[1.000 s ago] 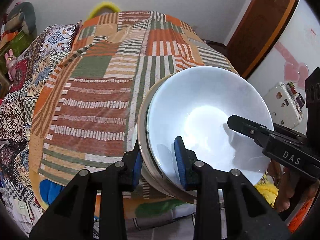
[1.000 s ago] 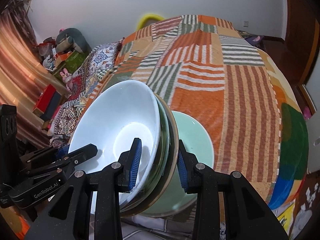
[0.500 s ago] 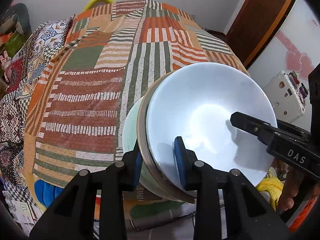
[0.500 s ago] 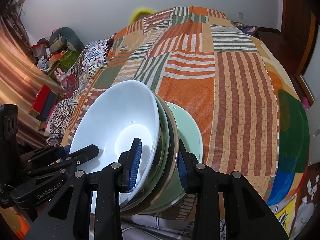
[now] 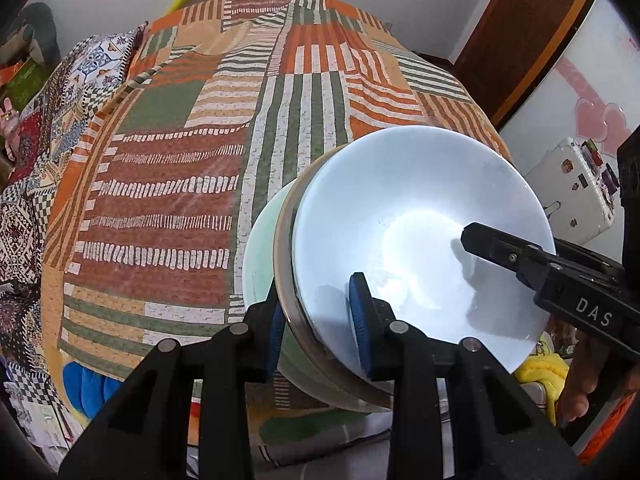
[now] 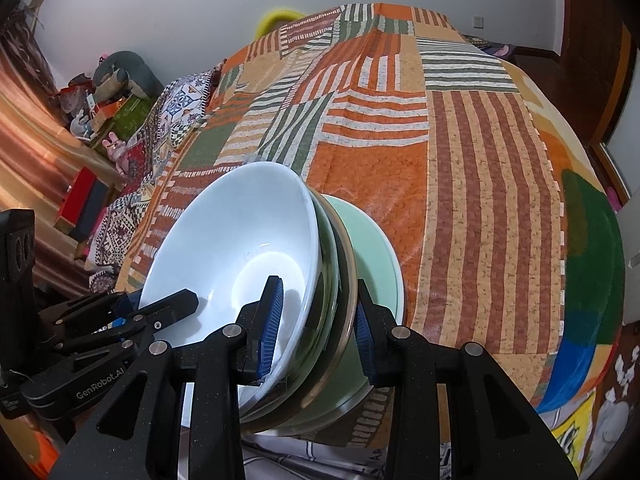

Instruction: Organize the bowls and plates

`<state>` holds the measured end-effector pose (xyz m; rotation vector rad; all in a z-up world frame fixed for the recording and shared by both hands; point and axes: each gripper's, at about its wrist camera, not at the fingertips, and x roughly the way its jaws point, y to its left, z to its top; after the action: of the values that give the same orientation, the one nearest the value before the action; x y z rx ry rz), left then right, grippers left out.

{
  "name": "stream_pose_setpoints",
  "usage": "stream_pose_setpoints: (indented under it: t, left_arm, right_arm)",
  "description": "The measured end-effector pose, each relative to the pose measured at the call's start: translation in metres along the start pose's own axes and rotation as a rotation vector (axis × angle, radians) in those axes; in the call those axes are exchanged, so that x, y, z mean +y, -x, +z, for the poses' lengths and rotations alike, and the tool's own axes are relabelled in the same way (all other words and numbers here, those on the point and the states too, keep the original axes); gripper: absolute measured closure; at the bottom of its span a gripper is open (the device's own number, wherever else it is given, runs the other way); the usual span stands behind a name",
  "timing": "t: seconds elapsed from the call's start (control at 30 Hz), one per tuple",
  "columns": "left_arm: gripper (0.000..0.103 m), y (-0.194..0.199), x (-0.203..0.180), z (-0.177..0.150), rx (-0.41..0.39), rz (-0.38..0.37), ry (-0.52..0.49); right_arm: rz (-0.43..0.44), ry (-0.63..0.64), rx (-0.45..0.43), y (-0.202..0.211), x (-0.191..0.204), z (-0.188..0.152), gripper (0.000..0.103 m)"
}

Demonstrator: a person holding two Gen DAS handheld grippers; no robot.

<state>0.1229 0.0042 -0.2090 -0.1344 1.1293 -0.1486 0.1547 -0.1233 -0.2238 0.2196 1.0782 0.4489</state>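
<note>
A white bowl [image 5: 420,220] nests in a metal bowl [image 5: 285,240] with a brassy rim, and the stack tilts over a pale green plate [image 5: 260,248] on the patchwork bedspread. My left gripper [image 5: 318,326] is shut on the near rim, one blue pad inside the white bowl and one outside the metal rim. My right gripper [image 5: 500,252] clamps the opposite rim. In the right wrist view my right gripper [image 6: 316,328] pinches the white bowl [image 6: 240,248] and metal bowl [image 6: 348,264] together, with the green plate [image 6: 376,248] behind and my left gripper [image 6: 160,308] at the left.
The striped patchwork bedspread [image 6: 460,160] stretches ahead of the stack. Patterned pillows [image 5: 92,64] lie at the left and a white suitcase [image 5: 572,188] stands at the right. Toys and boxes [image 6: 112,92] crowd the far left corner, and a wooden door [image 5: 532,28] is at the back right.
The bowl stack, still gripped on both sides, has sunk toward the bed. More of the green plate now shows from behind it.
</note>
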Motion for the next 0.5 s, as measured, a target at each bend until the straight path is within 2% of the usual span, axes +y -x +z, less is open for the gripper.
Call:
stream_pose_setpoints:
  t: [0.17, 0.33, 0.4, 0.5]
  left_arm:
    - [0.072, -0.002, 0.003, 0.001, 0.009, -0.016, 0.006]
    - [0.071, 0.002, 0.001, 0.001, -0.021, 0.016, -0.012]
    - [0.069, 0.010, 0.002, 0.002, -0.051, 0.042, -0.014]
    - [0.066, 0.018, 0.007, 0.003, -0.066, 0.030, 0.008]
  right_arm:
    - [0.021, -0.006, -0.004, -0.001, -0.001, -0.001, 0.069]
    - [0.030, -0.003, -0.009, -0.001, -0.001, -0.003, 0.067]
    - [0.017, 0.011, -0.028, 0.004, 0.001, -0.004, 0.063]
    - [-0.008, 0.030, -0.060, 0.013, 0.004, -0.004, 0.056]
